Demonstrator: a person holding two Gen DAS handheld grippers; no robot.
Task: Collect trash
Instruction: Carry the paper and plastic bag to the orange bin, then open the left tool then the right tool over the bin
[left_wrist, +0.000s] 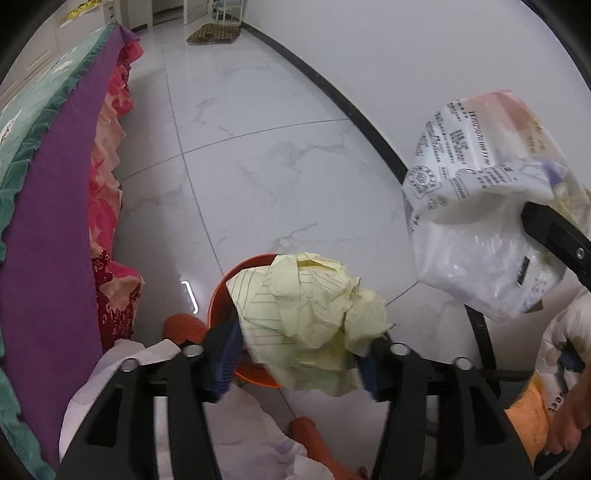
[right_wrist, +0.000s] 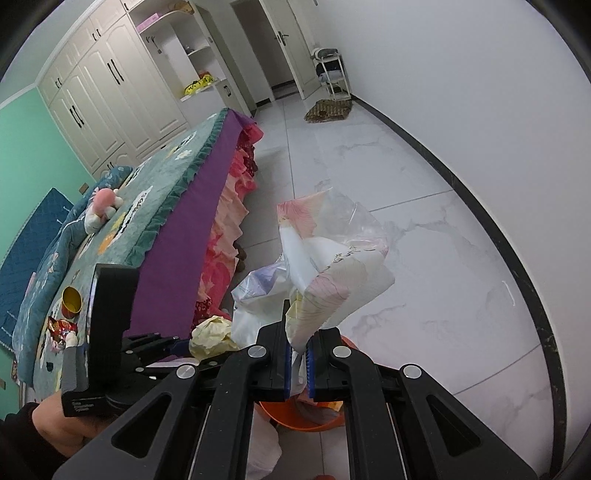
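My left gripper (left_wrist: 295, 350) is shut on a crumpled ball of yellow lined paper (left_wrist: 310, 317) and holds it above an orange bin (left_wrist: 236, 273) on the floor. The paper ball also shows in the right wrist view (right_wrist: 212, 334). My right gripper (right_wrist: 298, 363) is shut on a white plastic wrapper (right_wrist: 325, 273) with pink flower print, held above the same orange bin (right_wrist: 295, 421). In the left wrist view the wrapper (left_wrist: 480, 206) hangs at the right with the right gripper's finger (left_wrist: 554, 232) on it.
A bed (right_wrist: 159, 184) with a teal quilt, purple sheet and pink skirt runs along the left. On it lie a yellow cup (right_wrist: 71, 302) and a red snack wrapper (right_wrist: 61, 328). White marble floor (left_wrist: 277, 166) stretches ahead; a white wall with black skirting stands on the right.
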